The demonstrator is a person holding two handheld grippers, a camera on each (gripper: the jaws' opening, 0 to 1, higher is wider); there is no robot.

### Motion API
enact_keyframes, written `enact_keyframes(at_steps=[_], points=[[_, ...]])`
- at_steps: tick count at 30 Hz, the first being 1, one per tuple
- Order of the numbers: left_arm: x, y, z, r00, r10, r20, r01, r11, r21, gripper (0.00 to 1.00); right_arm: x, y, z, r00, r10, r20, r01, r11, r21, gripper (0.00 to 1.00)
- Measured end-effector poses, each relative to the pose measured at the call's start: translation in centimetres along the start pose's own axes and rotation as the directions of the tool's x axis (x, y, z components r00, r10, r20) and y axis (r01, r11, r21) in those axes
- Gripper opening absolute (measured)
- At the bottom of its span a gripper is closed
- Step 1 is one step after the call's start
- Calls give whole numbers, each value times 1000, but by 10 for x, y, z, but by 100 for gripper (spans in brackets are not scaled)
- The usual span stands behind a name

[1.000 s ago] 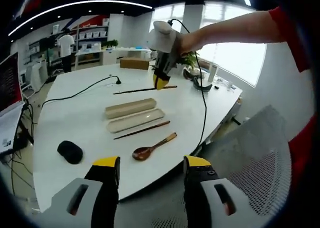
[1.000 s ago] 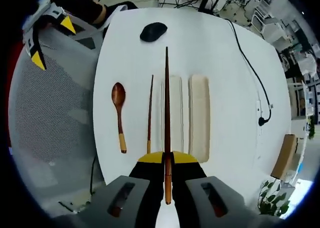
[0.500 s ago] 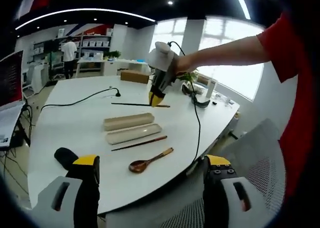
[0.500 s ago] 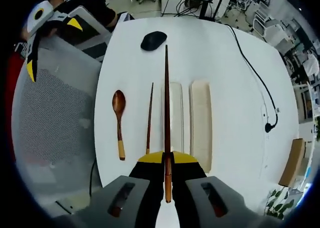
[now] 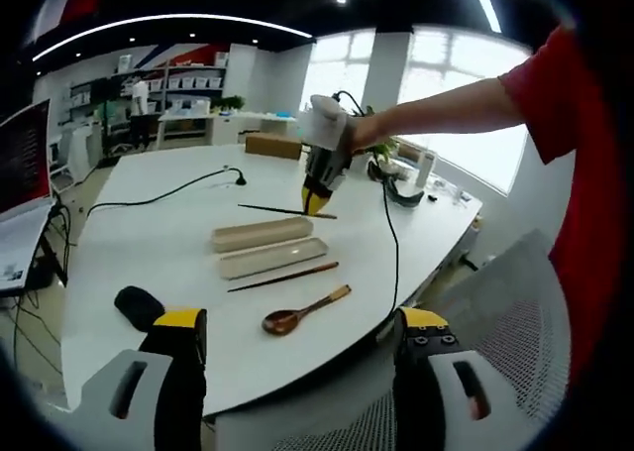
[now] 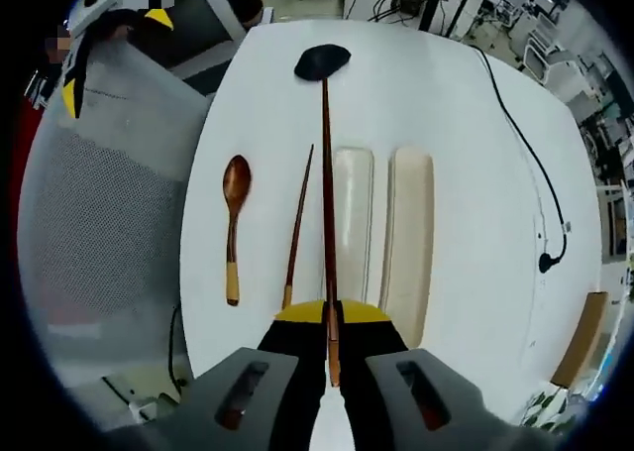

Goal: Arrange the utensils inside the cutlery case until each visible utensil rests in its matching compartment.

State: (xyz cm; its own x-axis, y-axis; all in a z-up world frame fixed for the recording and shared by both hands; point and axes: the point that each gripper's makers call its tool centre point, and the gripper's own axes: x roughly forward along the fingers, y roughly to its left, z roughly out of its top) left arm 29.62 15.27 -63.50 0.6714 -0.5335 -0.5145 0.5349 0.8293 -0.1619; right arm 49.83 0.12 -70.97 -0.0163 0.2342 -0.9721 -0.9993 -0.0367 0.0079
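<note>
- Right gripper view: the right gripper [image 6: 330, 317] has its yellow-tipped jaws pressed on a dark brown wooden chopstick [image 6: 326, 203], which runs straight out over the white worktop [image 6: 475, 173].
- The open beige cutlery case lies in two long halves: the shallow tray [image 6: 355, 223] sits just right of the held chopstick, and the deeper half [image 6: 408, 233] is beside the tray on its far side.
- Left of the tray lies a second thin brown chopstick [image 6: 297, 228] on the worktop, outside the case.
- Further left of the tray rests a dark wooden spoon with a pale handle end [image 6: 233, 223], also outside the case.
- A black rounded object [image 6: 322, 61] sits on the worktop past the far end of the tray.
- A black cable [image 6: 525, 154] trails over the worktop on the case's right.
- Left gripper view: the left gripper [image 5: 302, 327] hangs off the worktop's near edge with its jaws spread wide and nothing between them.
- In the same view, a person's arm in a red sleeve [image 5: 535, 84] reaches out, holding the right gripper above the far side of the case.
- A grey mesh chair [image 6: 99, 233] stands against the worktop edge nearest the spoon.
</note>
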Motion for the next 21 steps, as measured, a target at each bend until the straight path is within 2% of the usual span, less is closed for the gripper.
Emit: enact_keyframes(at_steps=[2,5,8,9,10,12,17,21], points=[[1,-1,-1,1000,-7,-6,7,1000,8,79,-2,-2,5,1000,1,3,-1,1000,-4,0],[0,-1,-5,1000,-7,-20,7,1000,11,78,-2,-16,7,1000,-1,-30,1,999,-32,0],[3,3,-8,999,-12,-50,12,1000,12,78,-10,-24,14,1000,22,-22,-23,999,-42,0],[3,4,-7,999,-11,-41,10,1000,-10,78,-14,-24,14,999,18,-29,-19,999,-35,0],[0,3,-3,1000,-12,-10,11,999,-36,78,-17,-30,13,999,8,-33,-9,999,-38,0],[-1,3,1,1000,-6,9,6,1000,-11,78,-19,-38,12,999,7,-39,-8,1000,-20,0],[3,-1,-4,999,-27,-32,27,1000,9,77,-18,-57,11,998,1,-57,-1,1000,2,0],[2,4,-6,999,-5,-40,5,1000,-4,76,-15,-67,14,1000,14,-25,-13,998,55,0]])
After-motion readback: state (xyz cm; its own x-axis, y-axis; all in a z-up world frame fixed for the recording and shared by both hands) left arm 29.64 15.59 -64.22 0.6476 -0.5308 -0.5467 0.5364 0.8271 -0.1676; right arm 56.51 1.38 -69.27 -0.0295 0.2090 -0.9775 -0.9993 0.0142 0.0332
